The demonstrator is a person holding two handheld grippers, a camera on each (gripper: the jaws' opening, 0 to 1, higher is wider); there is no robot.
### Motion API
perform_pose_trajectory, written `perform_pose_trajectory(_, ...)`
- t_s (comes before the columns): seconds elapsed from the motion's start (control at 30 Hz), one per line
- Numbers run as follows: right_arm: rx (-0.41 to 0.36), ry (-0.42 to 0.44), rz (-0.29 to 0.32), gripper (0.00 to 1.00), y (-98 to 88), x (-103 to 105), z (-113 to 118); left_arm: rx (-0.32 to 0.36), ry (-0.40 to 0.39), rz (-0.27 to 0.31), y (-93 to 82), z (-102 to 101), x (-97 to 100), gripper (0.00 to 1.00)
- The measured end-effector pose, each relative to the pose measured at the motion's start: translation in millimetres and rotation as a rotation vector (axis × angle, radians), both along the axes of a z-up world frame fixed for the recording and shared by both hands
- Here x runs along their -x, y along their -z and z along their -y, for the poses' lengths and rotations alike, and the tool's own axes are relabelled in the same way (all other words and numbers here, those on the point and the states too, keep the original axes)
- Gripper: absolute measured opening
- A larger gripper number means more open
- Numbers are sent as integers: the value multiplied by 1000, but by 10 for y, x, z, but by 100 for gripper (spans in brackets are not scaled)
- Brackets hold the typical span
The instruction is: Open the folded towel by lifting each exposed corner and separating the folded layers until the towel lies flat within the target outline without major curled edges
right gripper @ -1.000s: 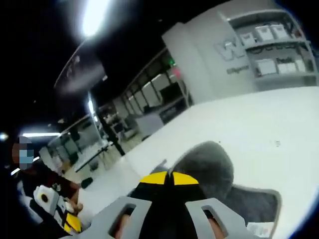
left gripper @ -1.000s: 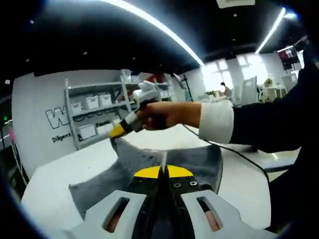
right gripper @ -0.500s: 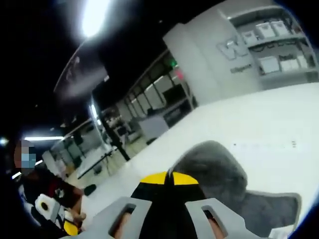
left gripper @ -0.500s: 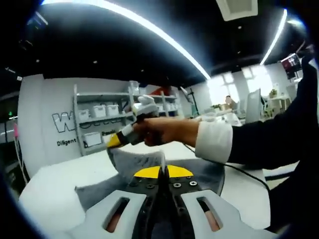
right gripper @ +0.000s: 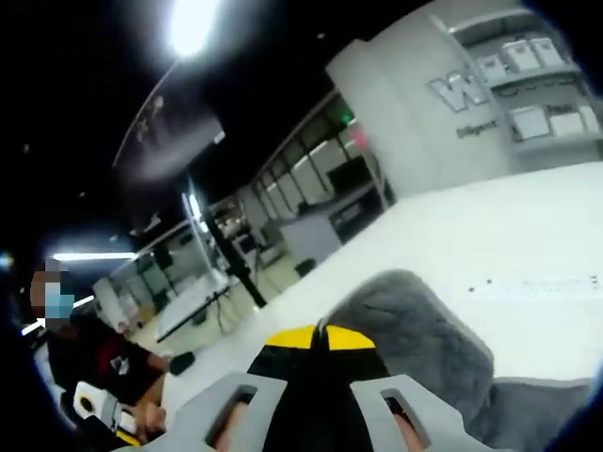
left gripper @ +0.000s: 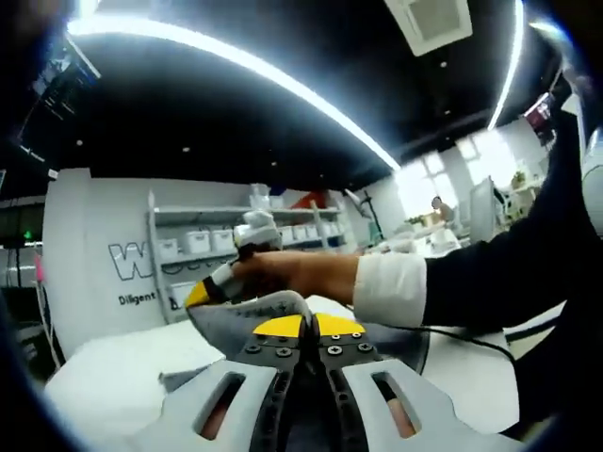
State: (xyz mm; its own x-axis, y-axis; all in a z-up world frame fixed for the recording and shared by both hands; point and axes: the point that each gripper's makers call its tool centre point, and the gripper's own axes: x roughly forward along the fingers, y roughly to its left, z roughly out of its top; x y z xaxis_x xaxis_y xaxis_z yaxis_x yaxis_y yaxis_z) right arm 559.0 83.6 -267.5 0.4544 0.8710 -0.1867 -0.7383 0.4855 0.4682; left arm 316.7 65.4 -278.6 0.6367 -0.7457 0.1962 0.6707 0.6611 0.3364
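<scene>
Towel (left gripper: pixel 254 315), grey and fleecy, hangs lifted between two hand-held grippers above the white counter (left gripper: pixel 104 377), its cloth running from the lower centre of the left gripper view up and leftward to the frame's middle left. A low tail of it trails toward the counter at lower left. In the right gripper view the same towel (right gripper: pixel 415 325) bulges as a rounded fold at lower centre and spreads to the lower right, over the pale counter (right gripper: pixel 490 245) that slants across the right half of that frame.

The left gripper (left gripper: pixel 307 325) has its yellow-tipped jaws pressed together at bottom centre, a thin edge of towel pinched between them. The right gripper (left gripper: pixel 203 294), carried by a hand (left gripper: pixel 292 273) reaching in from the right, appears at middle left of the left gripper view, its yellow tip at the towel's raised far edge; in its own view the right gripper (right gripper: pixel 320 336) shows jaws closed, with grey cloth rising just behind the tips.

The move ahead appears to turn on this line: the towel's span lies between the two grips, near edge at the left gripper and far edge at the right one, so drawing them apart along that axis would likely part the layers before lowering the cloth. No target outline can be made out from here.
</scene>
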Motion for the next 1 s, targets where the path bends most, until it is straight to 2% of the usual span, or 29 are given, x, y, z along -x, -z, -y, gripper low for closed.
perform_pose_trajectory(0.13,0,-28,-3,0,-10,-1,-143,-36,13,12,42,21,53,2)
perform_pose_trajectory(0.2,-5,-46,-11,0,-2,6,-210,-58,6,52,20,4,83,2)
perform_pose_trajectory(0.33,6,-54,-6,0,74,141,-350,-92,-10,61,57,-40,61,2)
perform_pose_trajectory(0.43,3,-50,-8,0,99,149,-390,-99,-28,63,75,-105,34,2)
perform_pose_trajectory(0.57,-4,-64,-16,0,90,138,-499,-89,-32,53,86,-156,29,3)
perform_pose_trajectory(0.7,-4,-76,-9,0,92,196,-642,-91,-46,67,83,-217,29,3)
perform_pose_trajectory(0.8,-9,-86,-8,0,77,183,-736,-72,-59,82,45,-310,34,3)
perform_pose_trajectory(1.0,-17,-106,-12,0,84,214,-903,-51,-73,63,72,-492,41,3)
